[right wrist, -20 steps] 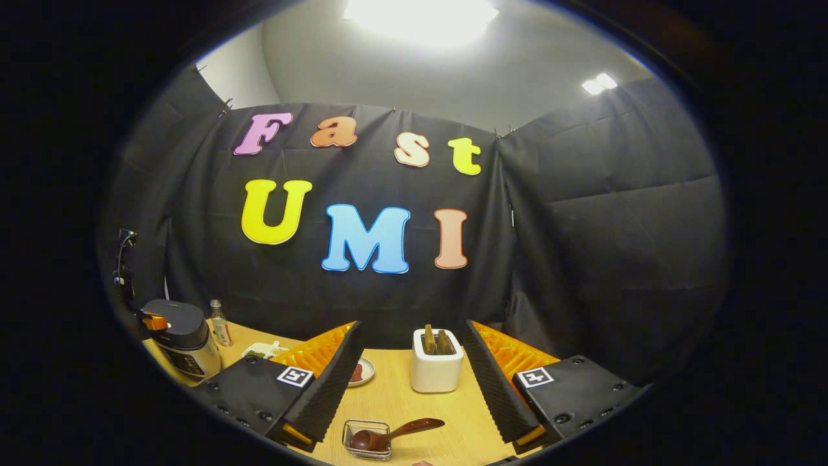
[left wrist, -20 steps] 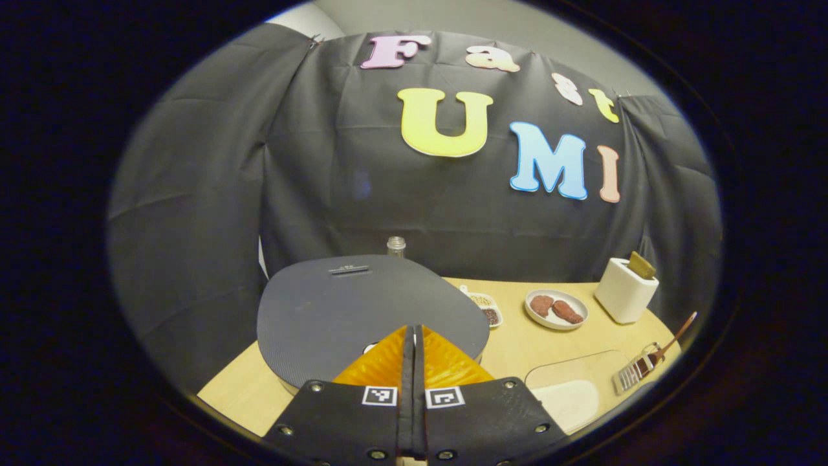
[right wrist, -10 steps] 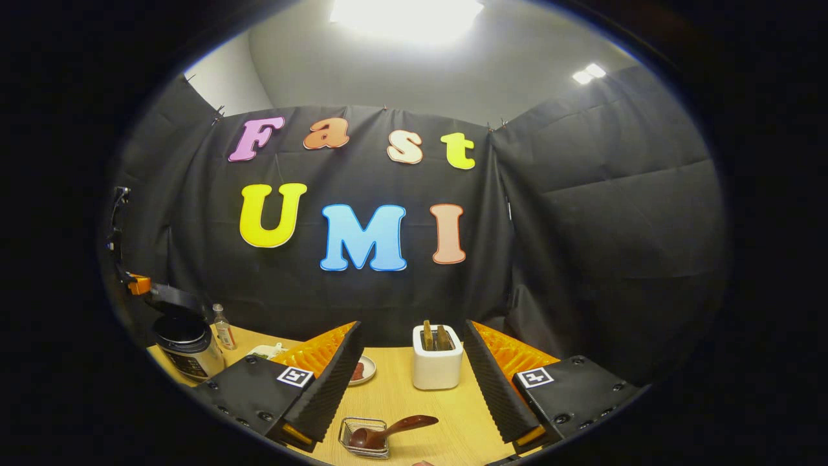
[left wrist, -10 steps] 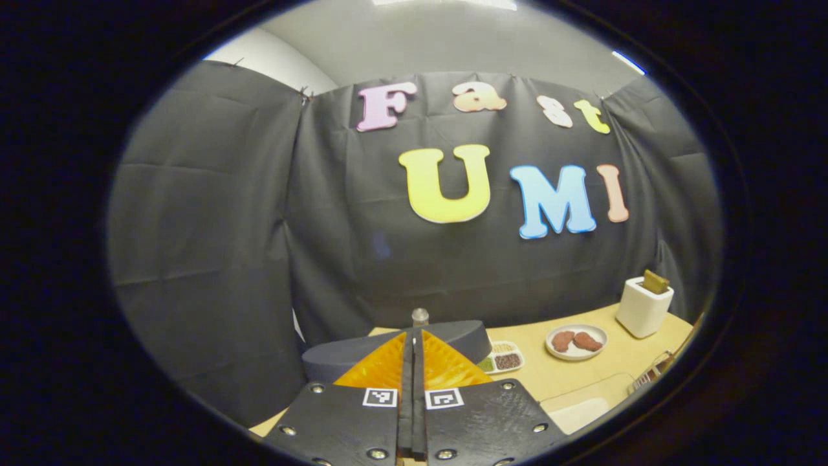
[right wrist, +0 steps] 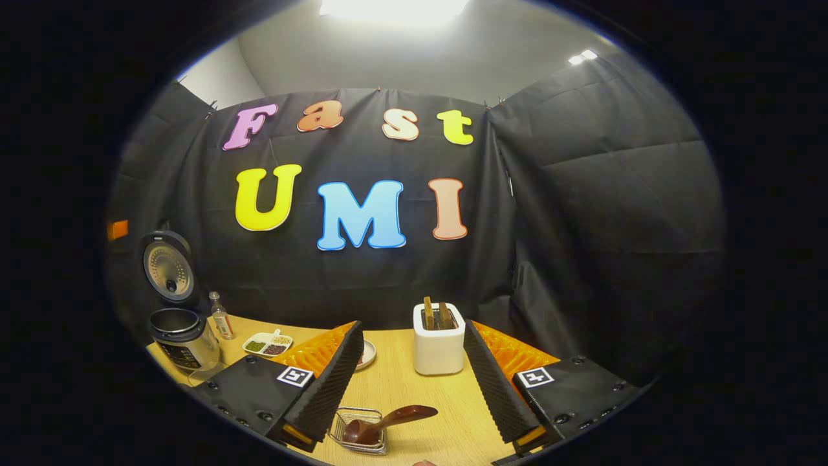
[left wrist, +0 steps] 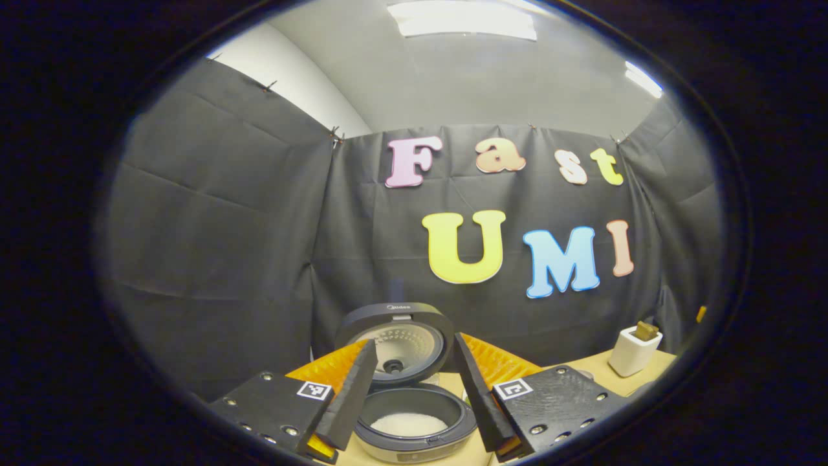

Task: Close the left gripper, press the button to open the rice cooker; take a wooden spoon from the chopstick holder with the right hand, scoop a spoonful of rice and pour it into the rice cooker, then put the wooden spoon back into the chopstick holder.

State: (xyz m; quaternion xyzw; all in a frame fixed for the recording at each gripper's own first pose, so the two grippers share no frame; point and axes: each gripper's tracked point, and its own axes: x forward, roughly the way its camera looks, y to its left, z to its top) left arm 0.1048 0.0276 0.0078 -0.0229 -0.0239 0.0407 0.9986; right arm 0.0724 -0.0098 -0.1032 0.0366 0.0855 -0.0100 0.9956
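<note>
The rice cooker (left wrist: 414, 424) stands open right in front of my left gripper (left wrist: 412, 378), its round lid (left wrist: 394, 340) raised upright and white rice (left wrist: 409, 424) lying in the pot. My left gripper is open, with the cooker showing between its fingers. In the right gripper view the same cooker (right wrist: 184, 333) stands at the far left with its lid (right wrist: 168, 265) up. My right gripper (right wrist: 413, 369) is open above the table. Just below it a wooden spoon (right wrist: 381, 422) lies with its bowl in a wire chopstick holder (right wrist: 359, 432).
A white toaster (right wrist: 438, 338) with bread slices stands ahead of my right gripper on the wooden table (right wrist: 394, 388). A small bottle (right wrist: 222, 317), a divided dish of beans (right wrist: 267, 344) and a plate (right wrist: 367, 353) sit between cooker and toaster. The toaster (left wrist: 634, 349) also shows at the right.
The cooker lid has sprung from shut to fully upright. My left gripper has pulled back and up from the lid and opened. My right gripper has barely moved, staying open over the spoon.
</note>
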